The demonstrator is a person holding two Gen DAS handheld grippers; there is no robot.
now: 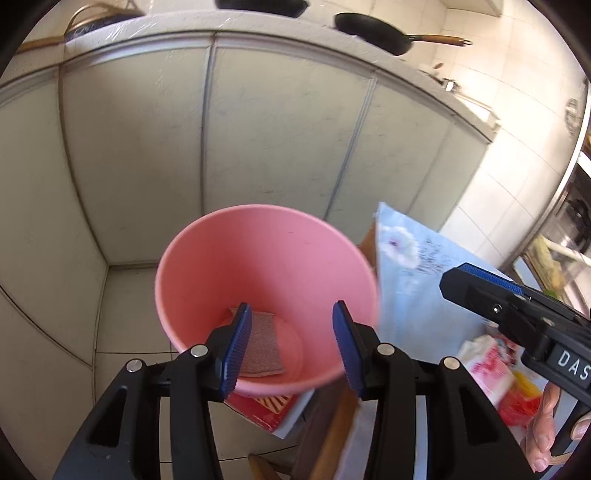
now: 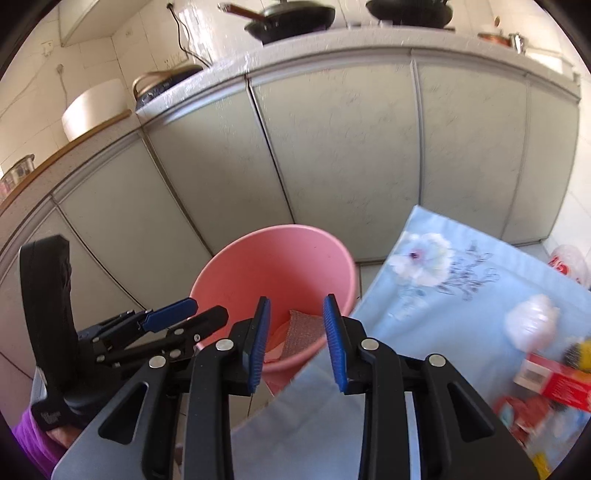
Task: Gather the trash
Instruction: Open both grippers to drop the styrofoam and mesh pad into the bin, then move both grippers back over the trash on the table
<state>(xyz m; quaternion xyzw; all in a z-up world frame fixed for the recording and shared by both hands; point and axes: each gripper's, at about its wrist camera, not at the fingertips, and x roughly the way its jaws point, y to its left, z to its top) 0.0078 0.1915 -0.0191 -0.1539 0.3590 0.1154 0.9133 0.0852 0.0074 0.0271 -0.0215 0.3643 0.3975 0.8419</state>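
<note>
Open mouth of pink bucket unobstructed from above; scouring pad on bottom. Cabinet doors close behind, cloth-covered table right.

Bright daylight, glare on wall tiles, fisheye-bent edges, blurred right-side clutter.

White letters "DAS" are seen on a black label on the right gripper, cut off by the picture's edge. Print on the red box and the left gripper's handle cannot be read.
</note>
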